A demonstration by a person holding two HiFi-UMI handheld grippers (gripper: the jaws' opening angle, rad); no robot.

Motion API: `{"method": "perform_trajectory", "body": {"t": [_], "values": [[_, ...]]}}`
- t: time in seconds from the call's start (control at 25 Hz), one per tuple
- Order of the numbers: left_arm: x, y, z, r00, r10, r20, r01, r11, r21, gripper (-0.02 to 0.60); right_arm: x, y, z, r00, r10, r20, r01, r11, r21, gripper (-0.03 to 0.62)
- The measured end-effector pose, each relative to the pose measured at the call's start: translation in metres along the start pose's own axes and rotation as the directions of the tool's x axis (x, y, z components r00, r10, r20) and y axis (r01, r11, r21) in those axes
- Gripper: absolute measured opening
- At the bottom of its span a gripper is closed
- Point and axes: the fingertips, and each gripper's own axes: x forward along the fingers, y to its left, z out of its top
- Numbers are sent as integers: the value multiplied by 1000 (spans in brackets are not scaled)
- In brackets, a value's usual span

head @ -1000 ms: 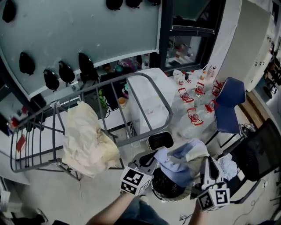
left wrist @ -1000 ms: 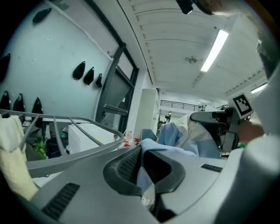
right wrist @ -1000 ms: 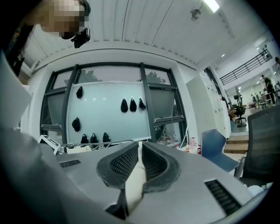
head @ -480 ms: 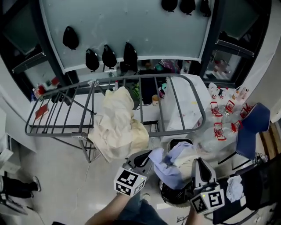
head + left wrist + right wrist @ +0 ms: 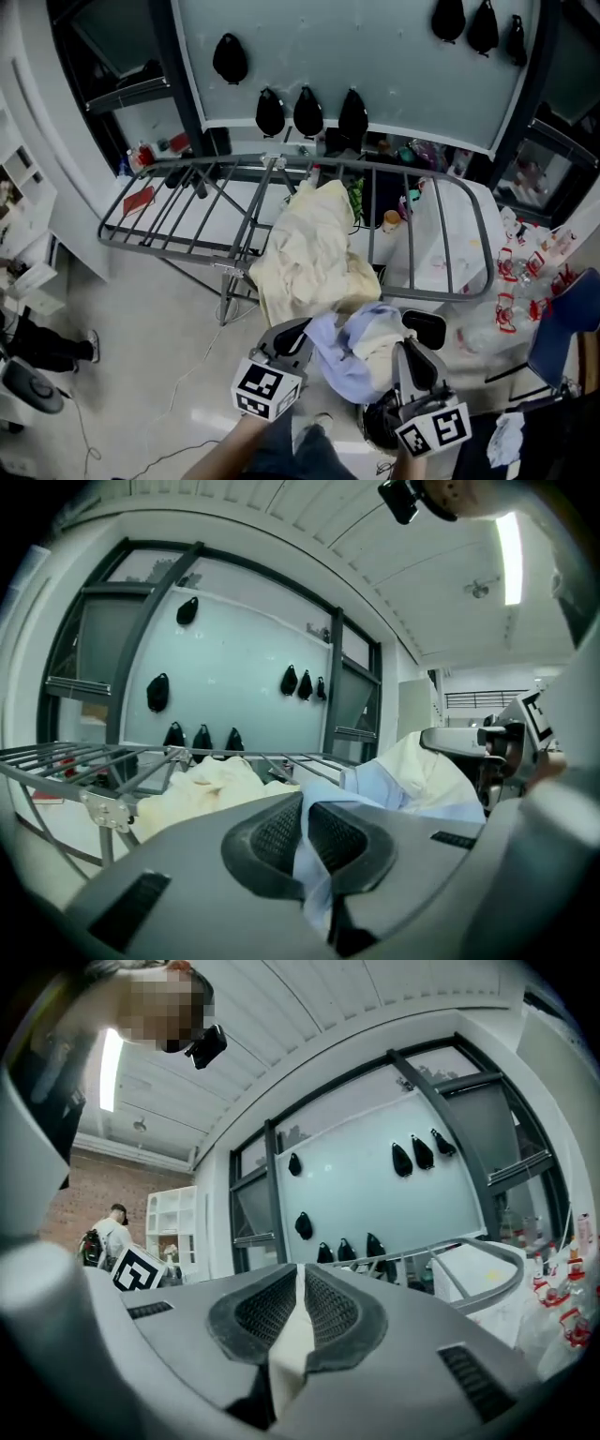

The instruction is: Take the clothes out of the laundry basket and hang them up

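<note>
blue-cream garment (image 5: 360, 345) stretched crosswise, left claw (image 5: 298, 334) and right claw (image 5: 411, 356) each pinching it

No word, number or brand can be read anywhere. The left cube (image 5: 267, 388) on the left tongs (image 5: 294, 335) and the right cube (image 5: 433, 427) on the right tongs (image 5: 410, 352) bear only black-and-white square patterns — no letters. The red labels on the bottles (image 5: 507, 314) and the red tag (image 5: 139, 200) on the drying rack (image 5: 216, 161) are too small — no print can be made out.
</note>
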Motion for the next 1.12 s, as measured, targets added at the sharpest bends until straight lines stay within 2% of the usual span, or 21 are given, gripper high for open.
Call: {"method": "perform_trajectory", "body": {"t": [0.24,0.4,0.56,0.76,1.12], "values": [[-44,57,2,991,129,20,-128,991,-25,25,50,67,-8,982,190,-11,-190,982,-6,29],[-66,92,7,984,175,35,-174,984,-36,25,78,103,-11,967,256,-6,-256,967,1,29],[-80,130,17,980,191,54,-190,981,-27,25,108,131,-3,958,284,25,-284,959,7,28],[-89,181,40,981,173,84,-172,985,-21,25,154,161,11,964,255,68,-256,967,7,28],[-83,281,67,991,101,83,-101,995,2,25,246,186,25,988,92,124,-94,995,13,26]]}}
